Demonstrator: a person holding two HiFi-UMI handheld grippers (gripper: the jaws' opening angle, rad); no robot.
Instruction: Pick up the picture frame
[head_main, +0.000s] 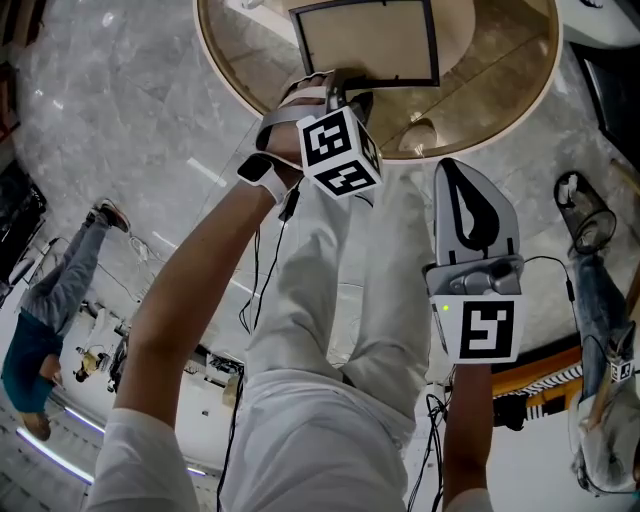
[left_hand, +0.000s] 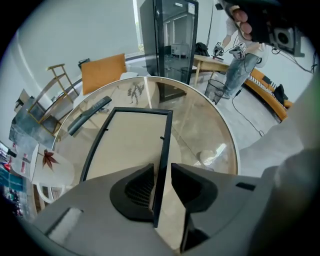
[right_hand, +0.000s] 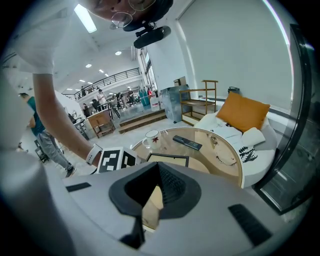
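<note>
The picture frame, black-edged with a beige panel, lies flat on the round glass table. My left gripper points steeply down at the frame's near edge, below its marker cube. In the left gripper view my left gripper is open astride the frame's right black rail; a thin gap shows on the right side. My right gripper hangs off the table's near side, shut and empty. From the right gripper view, my right gripper looks over the frame.
A dark remote and a white mug sit on the far part of the table. An orange cushion and a glass cabinet stand beyond. People stand on the floor at left and right.
</note>
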